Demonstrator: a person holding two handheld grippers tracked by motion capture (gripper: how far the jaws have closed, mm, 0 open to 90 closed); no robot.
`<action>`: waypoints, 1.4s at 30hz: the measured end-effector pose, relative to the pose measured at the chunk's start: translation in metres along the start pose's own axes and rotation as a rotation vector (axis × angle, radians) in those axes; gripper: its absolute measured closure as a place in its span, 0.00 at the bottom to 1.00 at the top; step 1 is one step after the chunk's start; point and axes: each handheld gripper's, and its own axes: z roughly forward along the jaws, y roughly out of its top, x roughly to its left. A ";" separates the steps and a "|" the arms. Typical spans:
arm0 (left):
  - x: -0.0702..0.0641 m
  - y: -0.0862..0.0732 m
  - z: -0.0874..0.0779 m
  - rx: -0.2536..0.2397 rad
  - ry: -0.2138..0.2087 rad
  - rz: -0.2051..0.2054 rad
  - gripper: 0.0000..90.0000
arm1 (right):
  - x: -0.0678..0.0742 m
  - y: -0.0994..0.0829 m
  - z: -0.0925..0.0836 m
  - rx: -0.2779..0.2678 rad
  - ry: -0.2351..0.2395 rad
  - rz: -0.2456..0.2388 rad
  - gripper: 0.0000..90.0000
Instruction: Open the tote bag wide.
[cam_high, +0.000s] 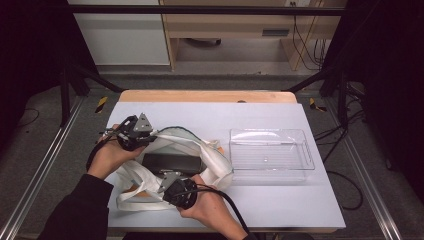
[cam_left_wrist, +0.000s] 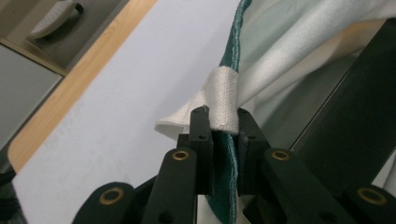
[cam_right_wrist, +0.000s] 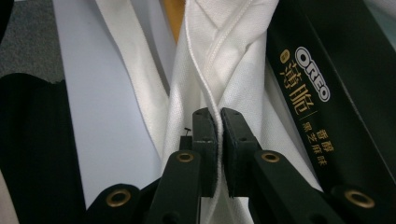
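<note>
Already both grippers have a pinch on the white cloth bag, which lies at about eight o'clock on the table with a dark Oreo box in its mouth. The left gripper is clamped on the green-trimmed rim where a strap crosses it; the right gripper is closed on a seam of the near rim. Judging by this, the mouth is held apart, and the box is left to handle; the clear tray at three o'clock holds nothing
</note>
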 end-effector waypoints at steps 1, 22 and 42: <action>0.000 0.001 -0.001 -0.006 0.003 -0.002 0.89 | 0.000 0.000 -0.002 -0.001 0.000 -0.008 0.95; 0.015 -0.011 0.025 0.014 0.036 -0.050 0.89 | 0.014 -0.008 -0.008 0.027 0.072 -0.088 0.96; -0.017 -0.018 -0.019 -0.110 0.120 -0.077 0.43 | -0.011 -0.008 -0.045 -0.038 0.036 -0.027 0.46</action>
